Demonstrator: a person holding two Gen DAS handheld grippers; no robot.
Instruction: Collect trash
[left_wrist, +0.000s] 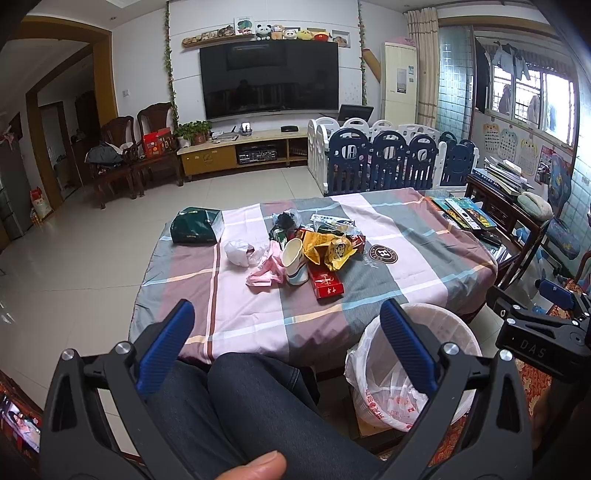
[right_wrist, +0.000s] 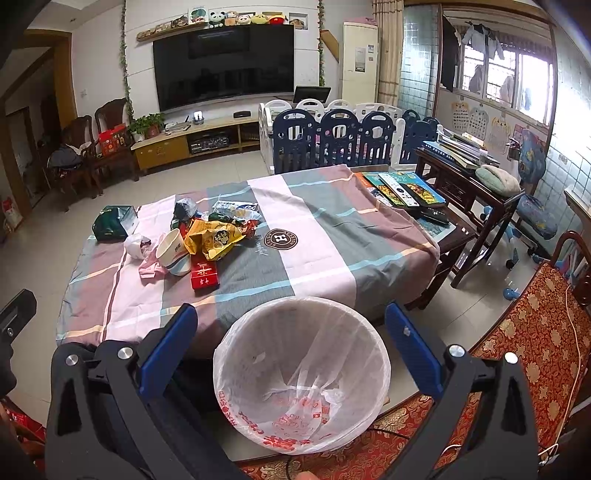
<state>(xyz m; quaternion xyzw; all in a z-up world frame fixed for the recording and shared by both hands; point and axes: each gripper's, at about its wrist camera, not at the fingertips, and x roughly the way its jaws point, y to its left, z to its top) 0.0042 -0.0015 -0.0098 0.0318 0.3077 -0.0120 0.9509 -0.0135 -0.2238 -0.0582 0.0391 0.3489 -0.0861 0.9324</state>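
Trash, a heap of crumpled wrappers, paper cup and red carton (left_wrist: 306, 251), lies mid-desk on the plaid-clothed desk (left_wrist: 406, 258). The white bag-lined plastic bin (right_wrist: 301, 373) stands just beside the desk's near edge, presumably for short transfers. Left hand-held gripper (left_wrist: 288, 343) and right hand-held gripper (right_wrist: 291, 347) both gape wide, empty.

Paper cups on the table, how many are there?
1. The paper cup lies tipped in the trash pile on the table, between the pink wrapper and the red box. More could hide under wrappers.
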